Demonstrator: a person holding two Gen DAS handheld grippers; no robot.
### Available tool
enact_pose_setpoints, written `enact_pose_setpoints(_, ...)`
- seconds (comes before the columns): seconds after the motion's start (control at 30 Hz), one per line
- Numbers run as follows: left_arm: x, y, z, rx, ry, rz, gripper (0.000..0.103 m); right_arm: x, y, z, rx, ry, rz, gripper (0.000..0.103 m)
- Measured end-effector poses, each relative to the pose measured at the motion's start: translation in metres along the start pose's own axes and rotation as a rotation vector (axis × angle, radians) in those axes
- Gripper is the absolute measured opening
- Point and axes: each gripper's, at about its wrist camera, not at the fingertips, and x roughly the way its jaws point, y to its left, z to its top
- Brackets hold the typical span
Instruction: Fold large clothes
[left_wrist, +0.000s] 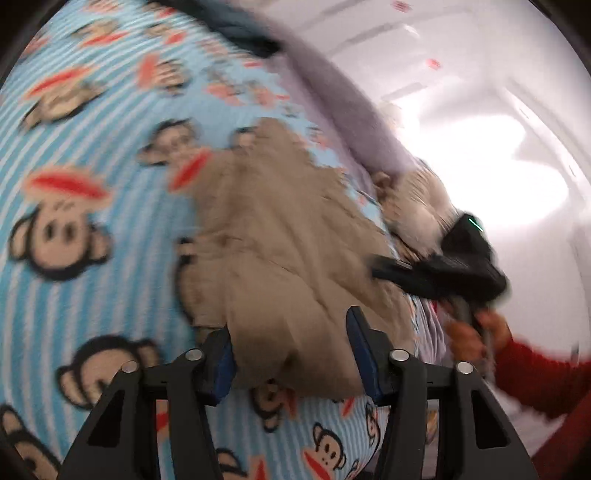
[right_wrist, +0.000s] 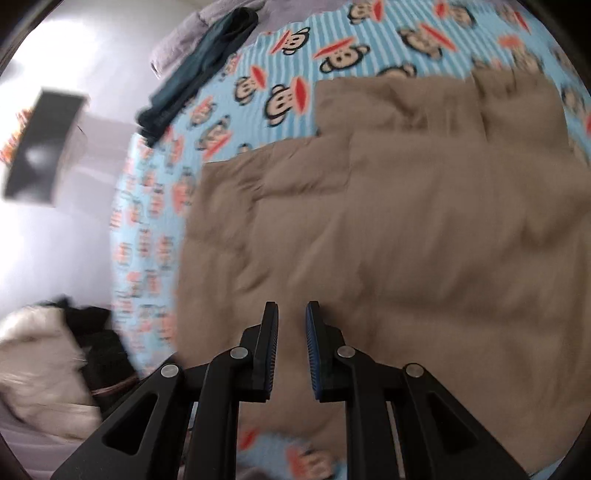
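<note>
Left tongs (left_wrist: 291, 354) apart, right tongs (right_wrist: 291, 347) seemingly apart, over tan garment (right_wrist: 388, 229)

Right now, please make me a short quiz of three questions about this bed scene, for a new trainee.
1. True or false: the left gripper is shut tight on the tan garment.
2. Multiple choice: what does the tan garment lie on? A) a bare wooden floor B) a blue striped sheet with monkey faces C) a metal table
3. Short answer: what lies near the edge of the bed, away from the tan garment?

Key
1. False: its fingers stand wide apart, with the cloth between them.
2. B
3. A dark garment, beside a lilac cloth.
</note>
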Motion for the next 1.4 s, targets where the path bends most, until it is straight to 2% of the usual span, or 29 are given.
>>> enact_pose_setpoints(0.03,-0.001,-0.012,-0.004,0.066,0.024,-0.005,0.032,0.009,-0.006,0.001,-0.003,0.024,-0.011,0.017)
enact_pose_setpoints(0.1,0.001,-0.025,-0.016,0.155,0.088,0.019,0.032,0.024,-0.018,-0.003,0.013,0.088,-0.005,0.016)
enact_pose_setpoints(0.17,0.008,-0.029,-0.032,0.231,0.165,0.085,0.032,0.035,-0.031,-0.014,0.020,0.134,-0.010,0.015)
enact_pose_setpoints(0.27,0.018,-0.017,-0.048,0.250,0.231,0.191,0.032,0.042,-0.045,-0.030,0.059,0.155,0.015,0.013)
enact_pose_setpoints(0.37,0.016,-0.009,-0.050,0.208,0.224,0.250,0.032,0.040,-0.041,-0.031,0.057,0.157,-0.002,0.013)
enact_pose_setpoints(0.47,0.002,-0.018,-0.048,0.205,0.192,0.289,0.032,0.031,-0.022,-0.030,-0.027,0.150,-0.066,0.016)
enact_pose_setpoints(0.53,-0.014,-0.022,-0.044,0.181,0.161,0.330,0.032,0.025,-0.004,-0.028,-0.074,0.110,-0.102,0.016)
enact_pose_setpoints(0.63,-0.034,-0.021,-0.031,0.109,0.104,0.342,0.032,0.001,-0.002,-0.031,-0.084,0.019,-0.141,0.016)
enact_pose_setpoints(0.67,-0.039,-0.019,-0.026,0.087,0.085,0.344,0.032,-0.006,-0.003,-0.033,-0.078,-0.012,-0.152,0.017)
enact_pose_setpoints(0.7,-0.038,-0.017,-0.020,0.067,0.071,0.344,0.032,-0.011,-0.007,-0.034,-0.067,-0.032,-0.162,0.023)
enact_pose_setpoints(0.73,-0.040,-0.017,-0.014,0.044,0.056,0.349,0.044,-0.010,-0.010,-0.035,-0.054,-0.039,-0.167,0.029)
enact_pose_setpoints(0.8,-0.041,-0.018,-0.004,0.023,0.027,0.388,0.066,-0.003,-0.024,-0.035,-0.009,-0.027,-0.160,0.030)
enact_pose_setpoints(0.9,-0.031,-0.023,0.011,0.021,0.038,0.448,0.066,0.007,-0.039,-0.038,0.025,-0.015,-0.158,0.030)
enact_pose_setpoints(0.97,-0.021,-0.029,0.018,0.026,0.053,0.461,0.066,0.012,-0.044,-0.038,0.043,-0.012,-0.164,0.032)
enact_pose_setpoints(1.0,-0.015,-0.034,0.022,0.037,0.065,0.465,0.066,0.012,-0.041,-0.038,0.045,-0.015,-0.158,0.040)
enact_pose_setpoints(1.03,-0.008,-0.036,0.023,0.044,0.074,0.474,0.073,0.011,-0.038,-0.039,0.038,-0.019,-0.144,0.049)
enact_pose_setpoints(1.1,0.001,-0.043,0.029,0.066,0.088,0.491,0.083,0.003,-0.031,-0.043,0.017,-0.032,-0.133,0.058)
enact_pose_setpoints(1.13,0.006,-0.047,0.032,0.079,0.089,0.499,0.083,0.001,-0.030,-0.044,0.011,-0.037,-0.138,0.061)
enact_pose_setpoints(1.33,0.030,-0.052,0.057,0.086,0.120,0.518,0.083,-0.038,-0.050,-0.065,0.056,-0.099,-0.138,0.063)
enact_pose_setpoints(1.4,0.043,-0.047,0.067,0.069,0.145,0.528,0.083,-0.061,-0.068,-0.072,0.093,-0.155,-0.180,0.064)
